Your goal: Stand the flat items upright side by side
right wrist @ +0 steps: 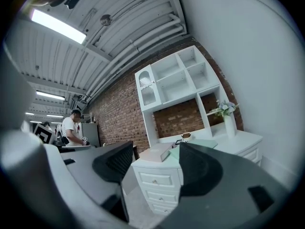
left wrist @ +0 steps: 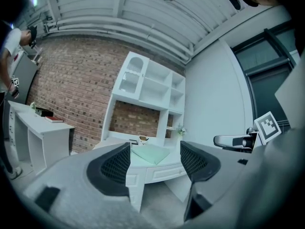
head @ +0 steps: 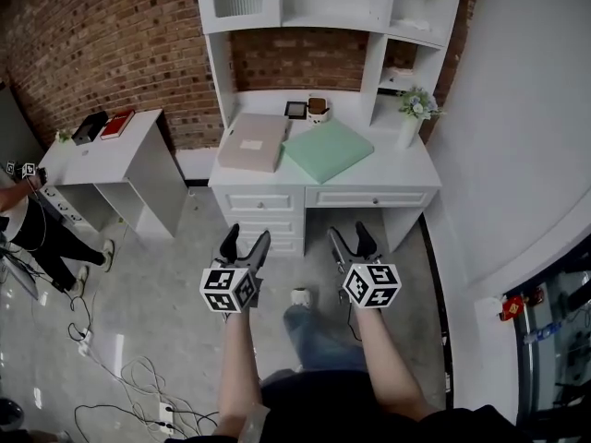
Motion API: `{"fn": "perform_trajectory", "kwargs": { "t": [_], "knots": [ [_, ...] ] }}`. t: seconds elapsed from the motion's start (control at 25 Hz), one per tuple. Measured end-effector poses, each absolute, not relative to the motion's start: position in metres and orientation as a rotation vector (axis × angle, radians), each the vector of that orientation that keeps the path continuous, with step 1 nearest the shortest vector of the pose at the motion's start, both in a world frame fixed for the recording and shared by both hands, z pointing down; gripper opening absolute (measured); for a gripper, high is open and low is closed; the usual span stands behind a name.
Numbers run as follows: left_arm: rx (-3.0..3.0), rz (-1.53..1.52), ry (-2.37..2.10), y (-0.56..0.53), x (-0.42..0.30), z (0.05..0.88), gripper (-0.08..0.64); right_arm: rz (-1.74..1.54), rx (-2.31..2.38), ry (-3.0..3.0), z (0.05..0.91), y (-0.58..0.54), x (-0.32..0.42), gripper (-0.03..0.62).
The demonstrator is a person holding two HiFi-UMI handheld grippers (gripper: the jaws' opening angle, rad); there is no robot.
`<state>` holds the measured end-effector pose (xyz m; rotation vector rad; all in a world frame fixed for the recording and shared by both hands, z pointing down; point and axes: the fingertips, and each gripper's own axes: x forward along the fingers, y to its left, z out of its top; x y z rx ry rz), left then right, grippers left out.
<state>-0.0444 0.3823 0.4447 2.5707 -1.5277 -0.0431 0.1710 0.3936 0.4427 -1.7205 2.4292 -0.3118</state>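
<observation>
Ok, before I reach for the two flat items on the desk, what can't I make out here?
- Beige flat item: thickness unclear, small in head view; left gripper view, a finger covers most.
- Green flat item: right gripper view, a finger hides most.
- Small objects behind them: too small to identify.

White desk (head: 406,169) with hutch at 12 o'clock in the head view. Lying flat on its top: beige flat item (head: 253,141) at the desktop's 9 o'clock, green flat item (head: 328,149) centre, turned diagonal, its left corner right at the beige one's edge; can't tell if they overlap. Small dark frame (head: 295,110) and cup (head: 318,110) side by side at the desktop's 12, flower vase (head: 413,118) at 3. Side table (head: 92,155) at 10 o'clock carries a black item (head: 90,128) and red book (head: 117,124). Floor (head: 157,293): loose cables (head: 129,377) at 7 o'clock.
</observation>
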Motion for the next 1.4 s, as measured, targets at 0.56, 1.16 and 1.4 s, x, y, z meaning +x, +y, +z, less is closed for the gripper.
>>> {"fn": "perform_trajectory", "kwargs": {
  "t": [0.56,1.16,1.4],
  "knots": [
    [2.538,-0.04,-1.627,0.269,-0.09,0.448,0.299,-0.277,-1.643,2.484,0.439,0.259,0.131,0.284],
    [2.346,0.072,-1.696,0.015,-0.159,0.498,0.299,-0.442,-1.62,2.611,0.481,-0.013,0.064,0.284],
    [2.292,0.076,-1.69,-0.046,-0.172,0.516,0.299,-0.504,-1.641,2.636,0.499,-0.079,0.053,0.284]
  ]
}}
